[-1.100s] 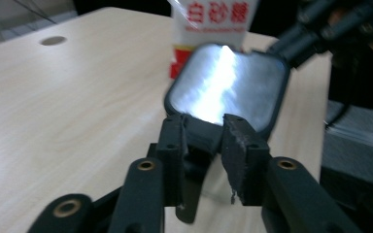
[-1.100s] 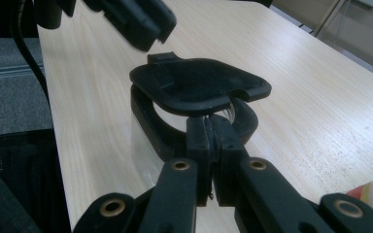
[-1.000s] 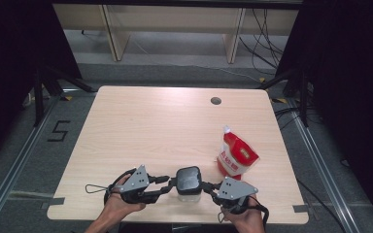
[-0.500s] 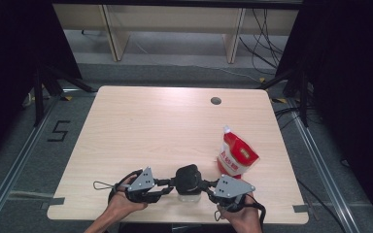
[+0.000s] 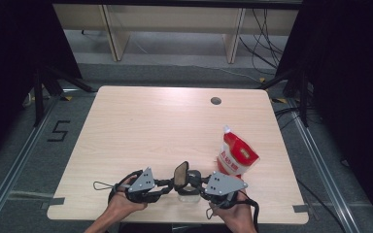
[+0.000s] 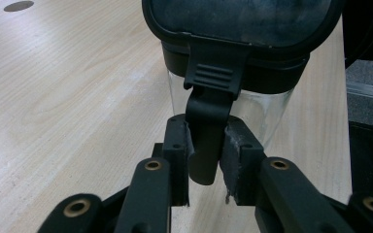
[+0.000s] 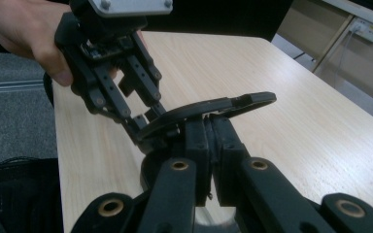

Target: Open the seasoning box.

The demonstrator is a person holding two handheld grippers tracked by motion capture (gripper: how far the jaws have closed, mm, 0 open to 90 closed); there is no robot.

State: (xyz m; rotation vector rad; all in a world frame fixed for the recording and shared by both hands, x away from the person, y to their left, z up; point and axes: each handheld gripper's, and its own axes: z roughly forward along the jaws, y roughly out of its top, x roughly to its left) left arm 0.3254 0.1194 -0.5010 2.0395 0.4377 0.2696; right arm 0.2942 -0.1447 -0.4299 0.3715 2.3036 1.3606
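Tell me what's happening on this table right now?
A person with a gripper in each hand is working open a clear container with a black lid at the table's near edge. The left gripper is clamped on the lid's latch tab, its jaws having just closed further. The right gripper is shut on the lid's edge, and the lid stands tilted up. A red-and-white pouch stands untouched to the right.
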